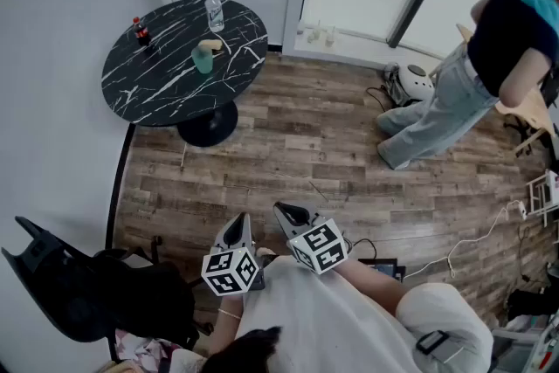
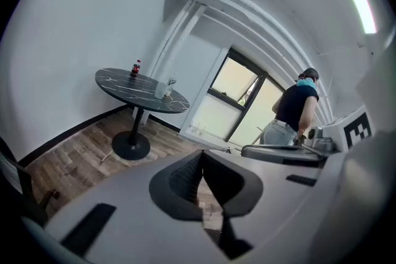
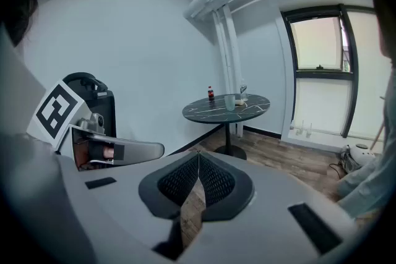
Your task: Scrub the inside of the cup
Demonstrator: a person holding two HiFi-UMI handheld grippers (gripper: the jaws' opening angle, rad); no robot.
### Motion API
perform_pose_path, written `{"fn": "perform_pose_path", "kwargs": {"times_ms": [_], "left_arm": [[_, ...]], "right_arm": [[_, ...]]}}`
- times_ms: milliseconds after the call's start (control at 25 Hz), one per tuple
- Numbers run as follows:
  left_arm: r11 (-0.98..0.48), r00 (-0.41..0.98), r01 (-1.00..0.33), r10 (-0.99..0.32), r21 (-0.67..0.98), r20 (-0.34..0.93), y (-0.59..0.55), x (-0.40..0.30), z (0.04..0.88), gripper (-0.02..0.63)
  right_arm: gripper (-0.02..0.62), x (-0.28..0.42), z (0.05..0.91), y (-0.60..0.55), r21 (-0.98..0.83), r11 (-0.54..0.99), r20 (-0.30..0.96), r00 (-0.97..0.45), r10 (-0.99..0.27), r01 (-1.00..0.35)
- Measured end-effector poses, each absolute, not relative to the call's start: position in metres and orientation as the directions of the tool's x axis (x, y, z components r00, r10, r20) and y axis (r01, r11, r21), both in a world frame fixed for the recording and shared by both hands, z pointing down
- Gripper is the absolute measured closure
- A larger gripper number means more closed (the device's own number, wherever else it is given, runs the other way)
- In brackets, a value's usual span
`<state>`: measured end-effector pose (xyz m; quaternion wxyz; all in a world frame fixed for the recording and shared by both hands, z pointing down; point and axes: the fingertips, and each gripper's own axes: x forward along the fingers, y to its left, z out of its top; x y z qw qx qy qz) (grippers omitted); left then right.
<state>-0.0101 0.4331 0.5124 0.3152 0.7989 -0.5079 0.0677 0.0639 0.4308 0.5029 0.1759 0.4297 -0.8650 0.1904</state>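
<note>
The cup [image 1: 203, 58], a pale green translucent cylinder, stands upright near the middle of a round tabletop [image 1: 157, 79] of black stone with white veins, in the upper left of the head view. Just beside the cup lies a tan block [image 1: 210, 45]; whether they touch cannot be told. A clear plastic water bottle [image 1: 214, 11] stands near the far edge. A small dark bottle with a red cap [image 1: 141, 32] stands at the left edge, apart from the rest. The tabletop rests on one black pedestal on a wood-plank floor [image 1: 306, 144].

Both tools are at the bottom centre of the head view, well apart from the tabletop. The left tool [image 1: 239, 223] has its ribbed black pads pressed together with nothing between them. The right tool [image 1: 283, 210] is likewise closed and empty. A person [image 1: 472, 74] stands at the upper right, and a black chair [image 1: 61, 284] sits at the lower left.
</note>
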Motion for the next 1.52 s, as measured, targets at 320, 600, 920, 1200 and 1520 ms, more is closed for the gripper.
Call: {"fn": "perform_pose_path", "kwargs": {"times_ms": [320,600,920,1200,1520], "left_arm": [[-0.306,0.500,-0.840,-0.758,0.448,0.419,0.431,-0.009,0.513,0.595],[-0.283,0.483,-0.843,-0.772,0.458,0.413,0.430,-0.015,0.511,0.595],[-0.227,0.427,-0.866,-0.800,0.445,0.422,0.419,-0.035,0.513,0.595],[-0.168,0.353,-0.897,-0.829,0.410,0.433,0.395,-0.055,0.513,0.595],[-0.154,0.336,-0.907,-0.826,0.393,0.452,0.349,-0.055,0.517,0.597]], "right_arm": [[0.560,0.067,0.503,0.431,-0.168,0.539,0.474,-0.547,-0.690,-0.825],[0.558,0.070,0.502,0.424,-0.191,0.518,0.478,-0.540,-0.693,-0.834],[0.558,0.053,0.505,0.407,-0.196,0.559,0.472,-0.577,-0.666,-0.805],[0.558,0.038,0.508,0.374,-0.214,0.585,0.467,-0.608,-0.642,-0.782],[0.557,0.035,0.511,0.323,-0.237,0.593,0.477,-0.624,-0.619,-0.769]]}}
